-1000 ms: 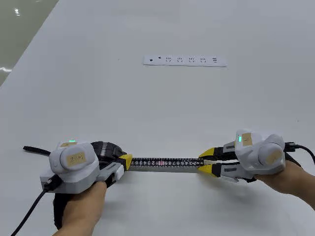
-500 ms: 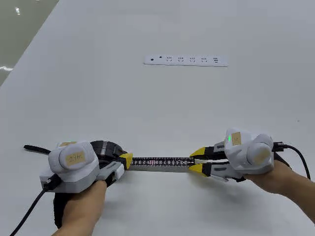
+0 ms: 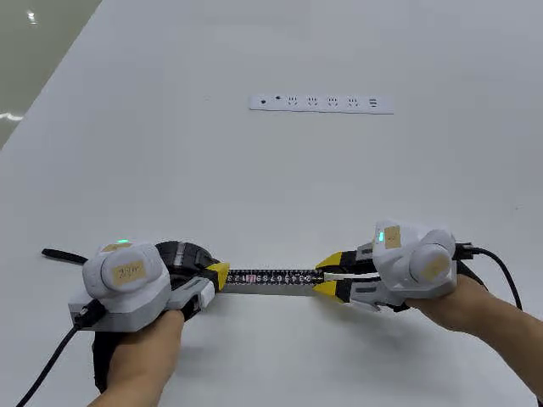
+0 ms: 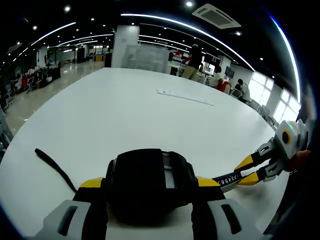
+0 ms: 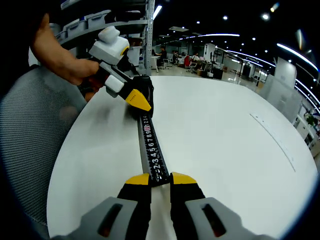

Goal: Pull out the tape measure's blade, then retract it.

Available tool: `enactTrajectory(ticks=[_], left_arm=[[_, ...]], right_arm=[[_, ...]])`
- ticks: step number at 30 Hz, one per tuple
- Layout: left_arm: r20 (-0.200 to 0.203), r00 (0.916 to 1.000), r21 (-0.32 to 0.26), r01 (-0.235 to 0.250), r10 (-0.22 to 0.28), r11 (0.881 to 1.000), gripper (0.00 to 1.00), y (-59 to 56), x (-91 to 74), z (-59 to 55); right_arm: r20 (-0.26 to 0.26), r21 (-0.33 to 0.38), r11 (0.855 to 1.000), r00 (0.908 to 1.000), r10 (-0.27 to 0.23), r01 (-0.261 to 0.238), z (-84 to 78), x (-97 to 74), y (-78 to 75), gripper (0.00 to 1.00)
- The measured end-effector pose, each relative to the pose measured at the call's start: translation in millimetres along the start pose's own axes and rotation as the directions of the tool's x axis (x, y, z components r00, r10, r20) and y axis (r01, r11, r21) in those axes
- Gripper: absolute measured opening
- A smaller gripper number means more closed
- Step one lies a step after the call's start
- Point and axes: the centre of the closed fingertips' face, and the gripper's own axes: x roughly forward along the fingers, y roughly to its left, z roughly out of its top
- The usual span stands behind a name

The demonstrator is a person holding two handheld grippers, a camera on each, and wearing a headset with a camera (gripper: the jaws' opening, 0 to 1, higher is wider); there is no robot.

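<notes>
A black tape measure case (image 3: 182, 256) lies on the white table, and my left gripper (image 3: 214, 280) is shut on it; the case (image 4: 150, 182) sits between the yellow-tipped jaws in the left gripper view. Its black blade (image 3: 273, 278) with white numbers runs right from the case, a short length out. My right gripper (image 3: 327, 277) is shut on the blade's end. In the right gripper view the blade (image 5: 151, 154) leads from the jaws to the case (image 5: 144, 95) and the left gripper (image 5: 131, 98).
A white power strip (image 3: 321, 103) lies farther back on the white table (image 3: 254, 178). The case's black wrist strap (image 3: 64, 256) trails left. Black cables run from both grippers. A grey mesh chair (image 5: 35, 145) stands beside the table edge.
My right gripper has moved left toward the case with the blade's end, so the exposed blade is shorter. The left gripper and the case have stayed put.
</notes>
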Motion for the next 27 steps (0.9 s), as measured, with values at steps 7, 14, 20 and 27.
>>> enactTrajectory(ticks=[7, 14, 20, 27], left_arm=[[0.001, 1.0000, -0.002, 0.001, -0.001, 1.000, 0.65, -0.3, -0.4, -0.5], [0.001, 1.0000, -0.008, 0.004, -0.004, 1.000, 0.65, 0.1, -0.4, -0.5], [0.002, 1.0000, -0.013, 0.004, -0.004, 1.000, 0.65, 0.6, -0.3, -0.2], [0.002, 1.0000, -0.019, 0.005, -0.005, 1.000, 0.65, 0.4, -0.3, 0.2]], right_arm=[[0.004, -0.005, 1.000, 1.0000, 0.007, -0.007, 5.1, 7.7, 3.0, 0.12], [0.010, -0.010, 1.000, 0.9998, 0.014, -0.014, 13.8, 18.4, 5.3, 0.12], [0.015, -0.011, 1.000, 0.9997, 0.020, -0.020, 20.5, 26.5, 7.2, 0.12], [0.021, -0.008, 1.000, 0.9995, 0.026, -0.025, 27.8, 35.4, 10.0, 0.12]])
